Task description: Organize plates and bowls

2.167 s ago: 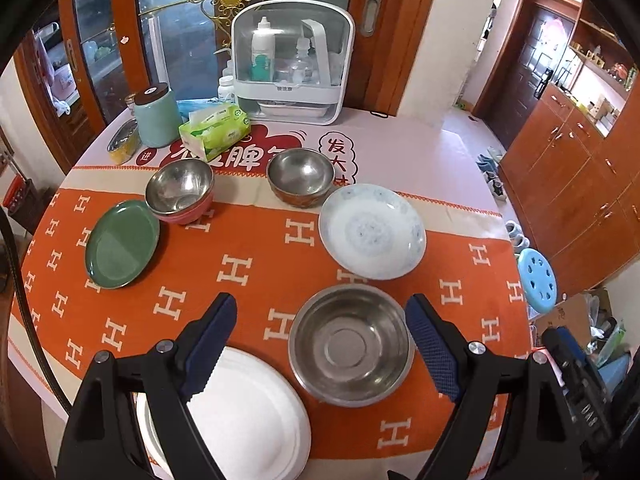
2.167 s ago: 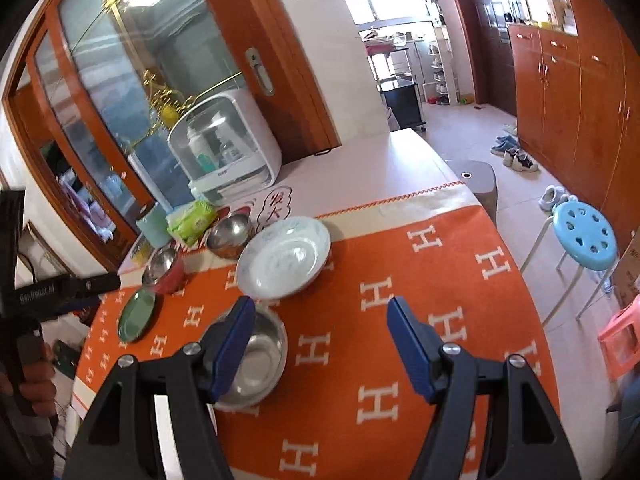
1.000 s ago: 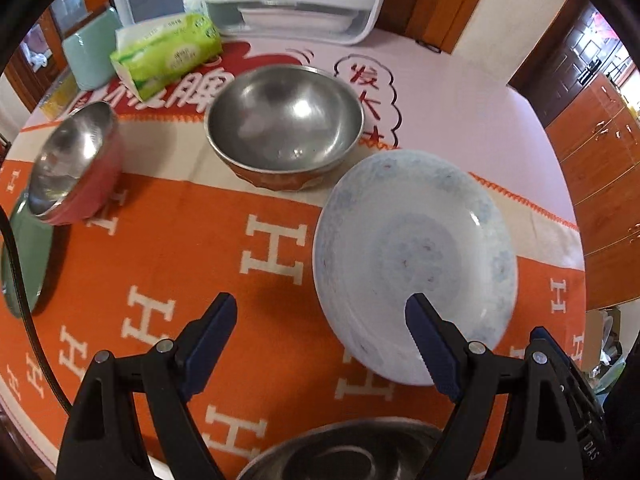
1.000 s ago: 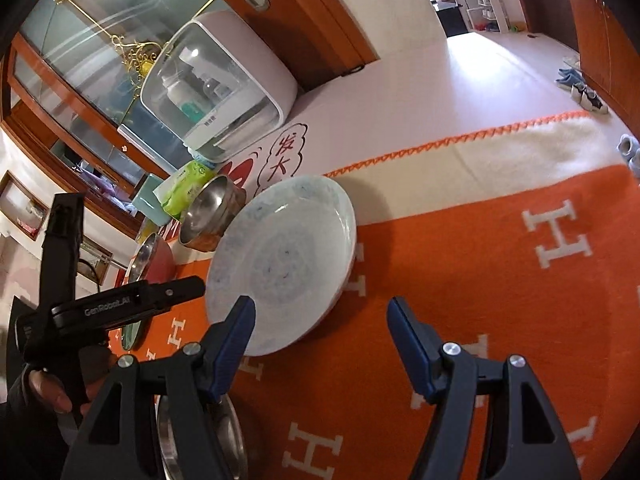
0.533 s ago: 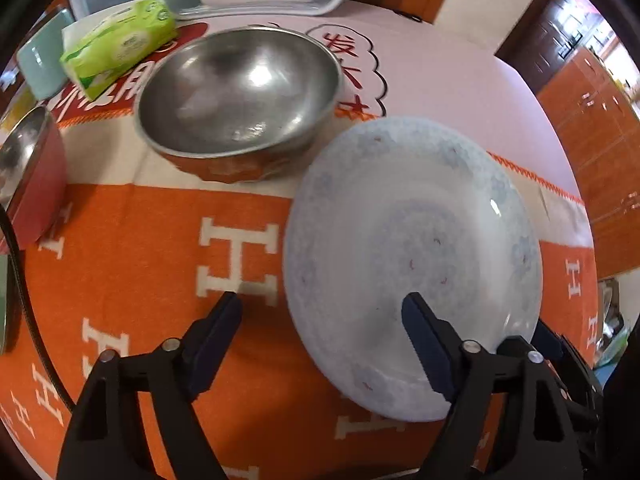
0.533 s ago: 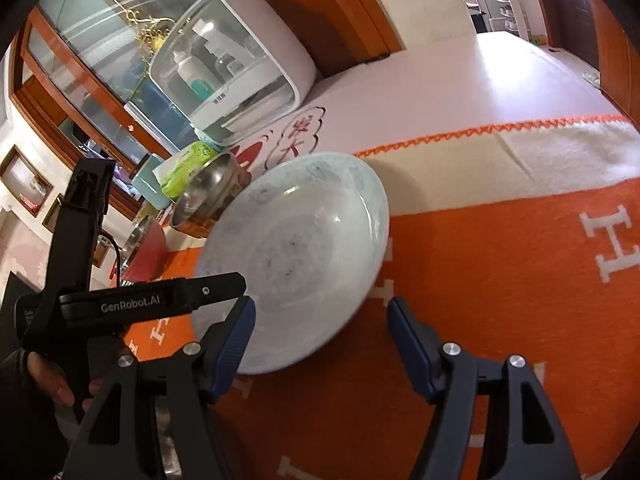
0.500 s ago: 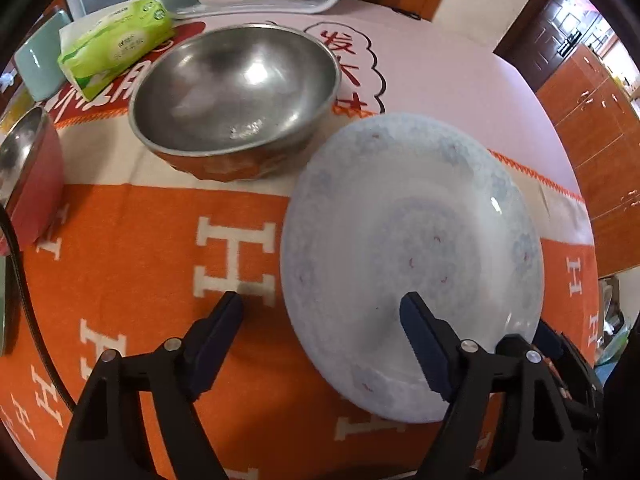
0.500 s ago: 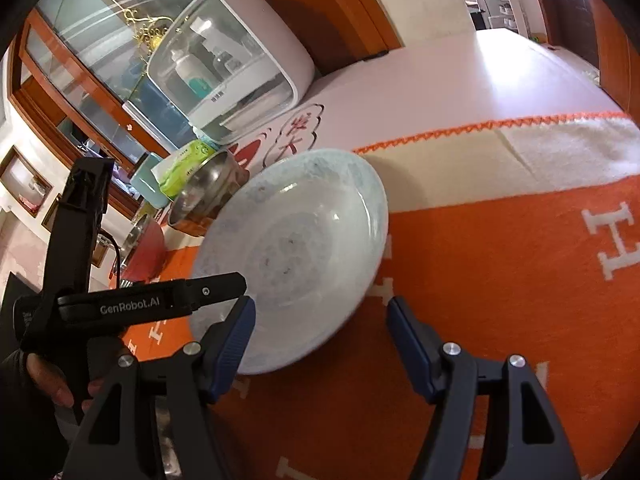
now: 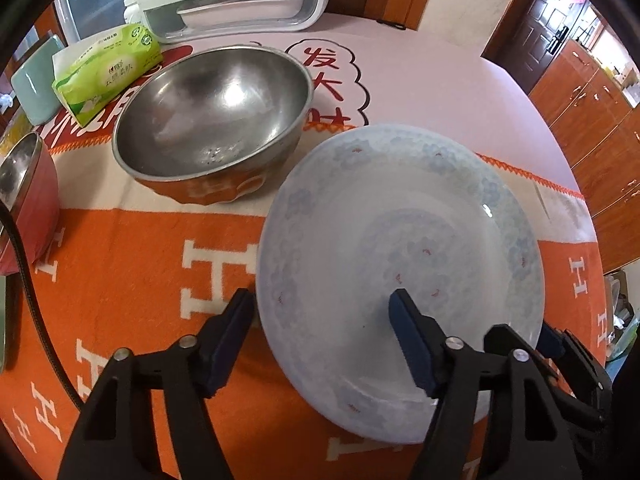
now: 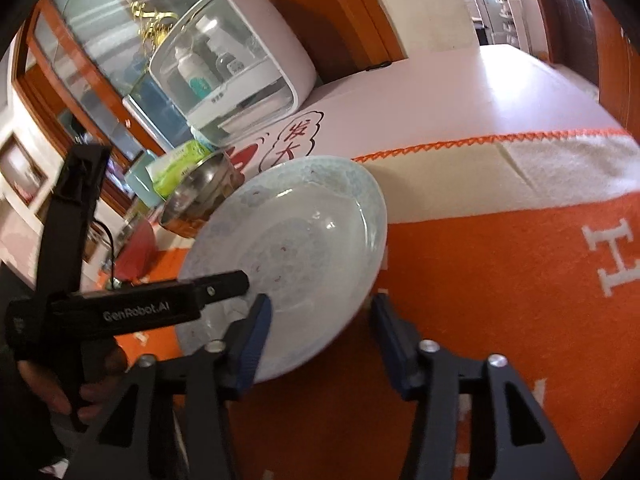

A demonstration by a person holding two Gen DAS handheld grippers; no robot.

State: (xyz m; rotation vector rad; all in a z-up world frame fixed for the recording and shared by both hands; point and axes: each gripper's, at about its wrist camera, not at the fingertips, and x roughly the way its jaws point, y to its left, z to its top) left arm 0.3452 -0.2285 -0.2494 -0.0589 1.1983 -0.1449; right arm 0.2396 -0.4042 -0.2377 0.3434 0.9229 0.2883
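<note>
Straddled the near-left rim of the flowered plate (image 9: 400,240) with the left gripper (image 9: 320,300): one finger outside the rim on the orange cloth (image 9: 140,260), just beside the plate's edge, the other over the plate's well. Jaws just narrowed, rim between them, yet clearly apart and not clamped. Compared with half a second before, sat lower and nearer, with the plate filling more of the left wrist view and the fingers drawn visibly closer together.

Straddled the opposite near rim with the right gripper (image 10: 320,302): inner finger over the plate's well, outer finger on the cloth side, right at the rim; contact there not clear. Jaws likewise just narrowed, much more than before, but not closed on the rim. Whether the plate lay flat or slightly raised could not be told.

Seen in the right wrist view beyond its inner finger: the left gripper's black body, held by a hand (image 10: 96,392), reaching over the plate's far side.

Beyond the left fingertips, just past the plate's far rim, a steel bowl (image 9: 212,108), near it but apart. Further to the left finger's side, a red bowl (image 9: 24,200) at the frame edge, and a green tissue pack (image 9: 108,72) behind the steel bowl. All three unmoved from earlier.
</note>
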